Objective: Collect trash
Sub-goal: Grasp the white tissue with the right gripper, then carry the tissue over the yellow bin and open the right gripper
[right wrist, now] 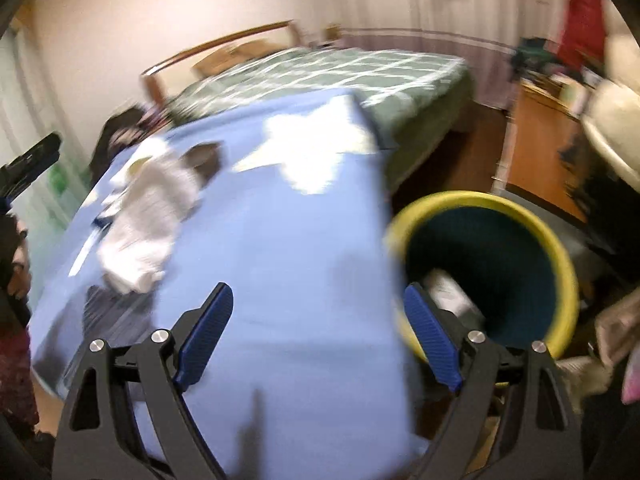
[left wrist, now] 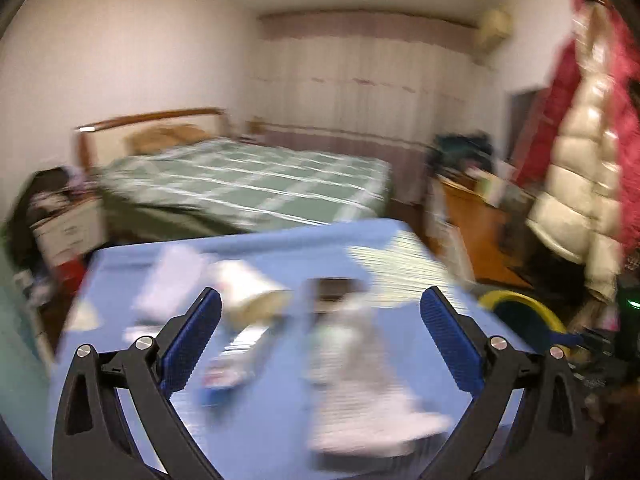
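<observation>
Trash items lie scattered on the blue desk [left wrist: 280,432], and both views are smeared, so we identify them only loosely. We see the left tongs [left wrist: 320,312] spread wide with nothing pinched; between their pads, in the line of sight, lie a pale crumpled wrapper [left wrist: 360,392] and a cup-like item [left wrist: 248,292] resting on its side. We see the right tongs [right wrist: 318,320] also spread and empty, over bare blue desk surface near the desk's right edge.

Outward from the right tongs, the yellow-rimmed bin [right wrist: 560,256] stands on the floor just beside that edge. 1 pale item [right wrist: 448,292] already lies inside it, so we judge that collection has begun. At least 3 pieces remain on the desk: the wrapper, the cup-like item, and a flat white sheet [right wrist: 316,148] at the far corner. We judge most of the work is left.

Orientation: the wrapper's long axis runs roughly from the near edge toward the far edge of the desk. The cup-like item's open end appears to point toward the left tongs; blur prevents certainty.

Beyond the desk stands a bed [left wrist: 248,184] with a green checked cover.
</observation>
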`<action>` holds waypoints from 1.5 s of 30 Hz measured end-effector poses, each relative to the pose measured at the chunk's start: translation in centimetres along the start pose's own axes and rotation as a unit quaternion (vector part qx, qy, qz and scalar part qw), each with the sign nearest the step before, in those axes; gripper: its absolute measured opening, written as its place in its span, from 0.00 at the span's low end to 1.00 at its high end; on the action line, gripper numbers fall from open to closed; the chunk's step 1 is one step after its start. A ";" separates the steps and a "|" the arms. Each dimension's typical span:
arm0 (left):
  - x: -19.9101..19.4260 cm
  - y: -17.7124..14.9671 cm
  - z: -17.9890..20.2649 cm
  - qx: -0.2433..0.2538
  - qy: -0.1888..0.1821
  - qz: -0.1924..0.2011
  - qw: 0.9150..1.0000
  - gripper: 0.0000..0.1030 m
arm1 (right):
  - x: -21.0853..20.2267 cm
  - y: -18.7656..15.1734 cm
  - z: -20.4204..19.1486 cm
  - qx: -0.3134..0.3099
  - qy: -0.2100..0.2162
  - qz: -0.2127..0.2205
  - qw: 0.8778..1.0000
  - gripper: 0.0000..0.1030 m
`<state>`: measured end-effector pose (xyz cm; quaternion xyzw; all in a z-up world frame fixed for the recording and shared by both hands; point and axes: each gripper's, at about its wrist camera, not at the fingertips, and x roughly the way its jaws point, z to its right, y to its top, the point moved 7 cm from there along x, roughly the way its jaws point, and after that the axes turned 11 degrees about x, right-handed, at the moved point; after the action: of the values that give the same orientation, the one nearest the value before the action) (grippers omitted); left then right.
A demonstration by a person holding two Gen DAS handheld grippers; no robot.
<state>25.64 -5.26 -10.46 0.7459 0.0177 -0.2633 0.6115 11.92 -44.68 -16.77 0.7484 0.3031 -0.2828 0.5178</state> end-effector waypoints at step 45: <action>0.2 -6.5 -8.4 -0.092 0.096 -0.018 0.991 0.95 | -3.4 9.8 -12.4 -0.054 0.092 0.065 0.992 0.04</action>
<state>26.63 4.03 -15.42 0.7081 0.1134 -0.1988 0.6680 18.35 -36.25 -4.58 0.7603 0.3154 -0.1619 0.5443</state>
